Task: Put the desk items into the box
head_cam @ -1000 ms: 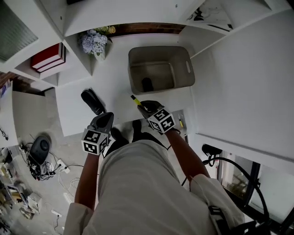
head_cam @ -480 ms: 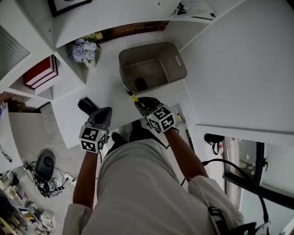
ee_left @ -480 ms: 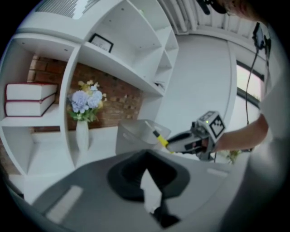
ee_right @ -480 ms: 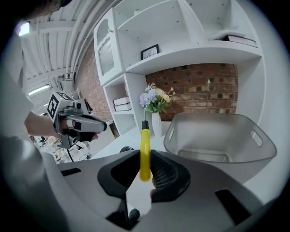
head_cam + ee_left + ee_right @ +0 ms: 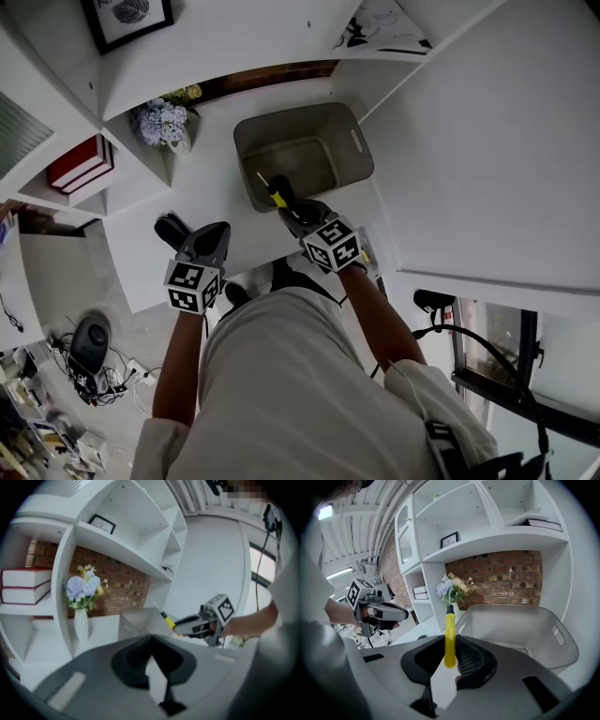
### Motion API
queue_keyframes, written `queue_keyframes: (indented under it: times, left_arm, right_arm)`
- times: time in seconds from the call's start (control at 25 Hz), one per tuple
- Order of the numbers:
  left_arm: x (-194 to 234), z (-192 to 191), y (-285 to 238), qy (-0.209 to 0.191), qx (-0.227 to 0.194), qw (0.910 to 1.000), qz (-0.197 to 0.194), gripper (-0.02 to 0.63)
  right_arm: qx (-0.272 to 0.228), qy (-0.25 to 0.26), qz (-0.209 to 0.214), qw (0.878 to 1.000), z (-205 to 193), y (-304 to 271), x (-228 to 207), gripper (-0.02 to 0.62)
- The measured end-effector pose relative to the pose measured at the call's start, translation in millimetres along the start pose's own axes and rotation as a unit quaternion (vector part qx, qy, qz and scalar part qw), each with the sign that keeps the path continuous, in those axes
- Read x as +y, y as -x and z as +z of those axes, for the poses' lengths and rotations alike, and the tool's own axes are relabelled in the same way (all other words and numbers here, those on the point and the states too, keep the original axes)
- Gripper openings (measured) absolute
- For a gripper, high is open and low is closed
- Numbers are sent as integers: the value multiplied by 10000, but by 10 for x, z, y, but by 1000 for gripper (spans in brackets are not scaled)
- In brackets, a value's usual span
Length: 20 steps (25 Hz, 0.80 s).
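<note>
A yellow-handled screwdriver [image 5: 277, 195] [image 5: 449, 639] is clamped in my right gripper [image 5: 287, 206] [image 5: 450, 644], its metal tip pointing up and forward. It hangs over the near rim of the grey plastic box [image 5: 349, 169] [image 5: 520, 625] on the white desk. In the left gripper view the screwdriver [image 5: 167, 619] shows in front of the box [image 5: 136, 620]. My left gripper [image 5: 214, 232] [image 5: 150, 641] is shut with nothing in it. It hovers left of the box, right beside a black elongated item [image 5: 171, 229] lying on the desk.
A vase of pale flowers [image 5: 165, 123] [image 5: 82, 595] stands on the desk left of the box. Red-and-white books [image 5: 80, 161] lie on a shelf at the far left. White shelving and a brick wall [image 5: 511, 581] rise behind the box. A framed print [image 5: 127, 17] stands on an upper shelf.
Both grippers have risen and moved toward the box. The screwdriver, earlier short of the box's front wall, now reaches over its near rim. The left gripper has stayed shut.
</note>
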<state>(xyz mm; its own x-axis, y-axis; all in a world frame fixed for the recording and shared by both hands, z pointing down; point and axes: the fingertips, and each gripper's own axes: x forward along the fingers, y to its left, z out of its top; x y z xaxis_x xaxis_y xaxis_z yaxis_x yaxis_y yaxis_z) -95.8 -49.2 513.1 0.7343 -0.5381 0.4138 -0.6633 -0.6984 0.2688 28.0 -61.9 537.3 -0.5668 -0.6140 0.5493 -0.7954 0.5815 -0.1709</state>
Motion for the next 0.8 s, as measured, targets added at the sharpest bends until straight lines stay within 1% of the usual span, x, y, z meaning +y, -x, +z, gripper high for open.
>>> queue_keyframes:
  times: [0.2, 0.44, 0.64, 0.8]
  left_arm:
    - [-50, 126, -219, 69, -52, 9996, 259, 3]
    - [-12, 200, -434, 226, -95, 9979, 607, 3]
    - [26, 231, -597, 366, -104, 9956, 862, 3]
    - [67, 247, -689, 482, -127, 9929, 1080, 3]
  right_arm:
    - [102, 176, 164, 9997, 147, -19, -333, 63]
    - [544, 538, 371, 9964, 306, -116, -752, 63]
    - [1050, 818, 683, 9887, 326, -334, -1014, 64]
    - [1326, 1007, 929, 9817, 284, -545, -1134, 63]
